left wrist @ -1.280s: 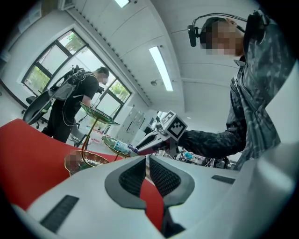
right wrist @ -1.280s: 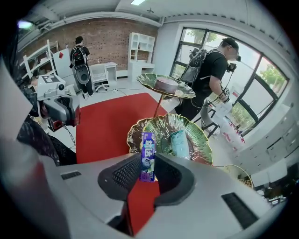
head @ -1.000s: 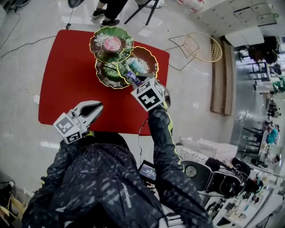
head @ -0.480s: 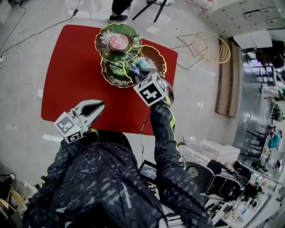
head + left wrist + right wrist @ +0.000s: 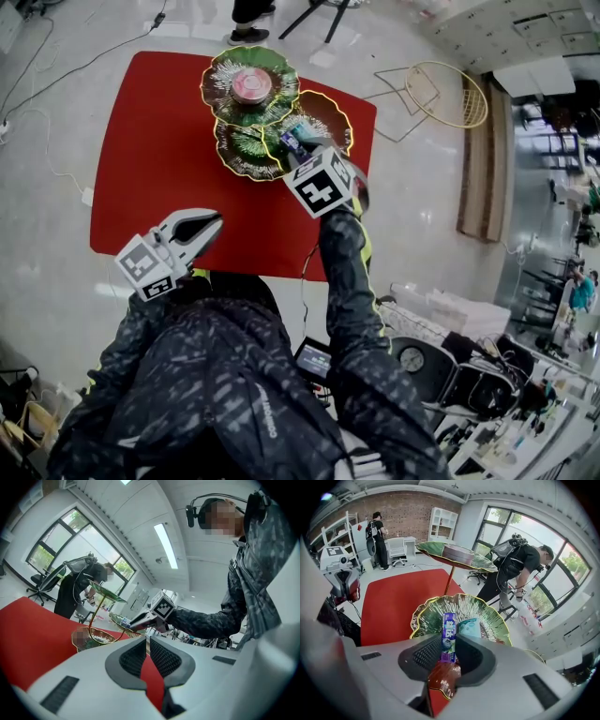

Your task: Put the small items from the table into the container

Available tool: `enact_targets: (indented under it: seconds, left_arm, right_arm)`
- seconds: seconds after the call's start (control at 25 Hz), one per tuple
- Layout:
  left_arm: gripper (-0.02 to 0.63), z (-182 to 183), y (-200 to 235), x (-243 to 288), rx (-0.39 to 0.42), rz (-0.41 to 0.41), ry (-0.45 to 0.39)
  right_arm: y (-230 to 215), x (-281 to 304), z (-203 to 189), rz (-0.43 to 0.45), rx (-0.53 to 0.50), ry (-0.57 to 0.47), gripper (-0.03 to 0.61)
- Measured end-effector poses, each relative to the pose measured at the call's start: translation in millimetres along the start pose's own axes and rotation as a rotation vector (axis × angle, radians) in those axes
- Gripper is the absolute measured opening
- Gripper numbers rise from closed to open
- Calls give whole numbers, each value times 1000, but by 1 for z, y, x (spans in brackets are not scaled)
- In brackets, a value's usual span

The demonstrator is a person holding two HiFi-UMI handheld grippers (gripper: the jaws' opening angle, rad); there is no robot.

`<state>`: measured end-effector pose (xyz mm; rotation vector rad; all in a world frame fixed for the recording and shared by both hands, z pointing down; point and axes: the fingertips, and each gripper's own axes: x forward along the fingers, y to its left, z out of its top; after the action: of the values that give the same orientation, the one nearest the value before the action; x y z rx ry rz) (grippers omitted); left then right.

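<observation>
Grips purple gum pack [image 5: 449,625] in right claw [image 5: 449,643] above green leaf dish [image 5: 485,609]; holds left claw [image 5: 146,641] clenched, empty, over red counter [image 5: 159,141].

The only lettering I could make out was on the purple stick pack [image 5: 449,637]: white Chinese characters ran along its length, seemingly 益达, with smaller print below them too fine to read. The teal packet [image 5: 470,628] lying in the green dish [image 5: 487,616] carried pale print I could not read, and so did the back of the person's jacket [image 5: 269,414]. The marker cubes [image 5: 321,185] bore only black-and-white square code patterns.
</observation>
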<state>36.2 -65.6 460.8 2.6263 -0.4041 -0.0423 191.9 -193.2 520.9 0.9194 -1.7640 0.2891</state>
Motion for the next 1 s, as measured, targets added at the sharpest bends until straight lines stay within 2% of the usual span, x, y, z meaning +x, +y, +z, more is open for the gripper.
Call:
enact_targets:
  seconds: [0.44,0.6,0.72,0.84,1.0]
  left_arm:
    - [12,0,-6,-8,10,-6,-1]
    - [12,-1,-9,-12,17,-10,-1]
    - [12,-1,-14,-15,23,-15,-2]
    - [12,1,-20,-21,36,-21,-6]
    - [12,3,-35,-33,49,-27,-10]
  right_arm:
    - [5,-6,4,-37,-5,-42,101]
    - [6,-19,10,-88,-1,-83,103]
    - [11,-32,13,-119,36,-141,103]
    - [23,-46,16,-114,89,-202,100]
    - [49,-63,9,-113,121,-233,57]
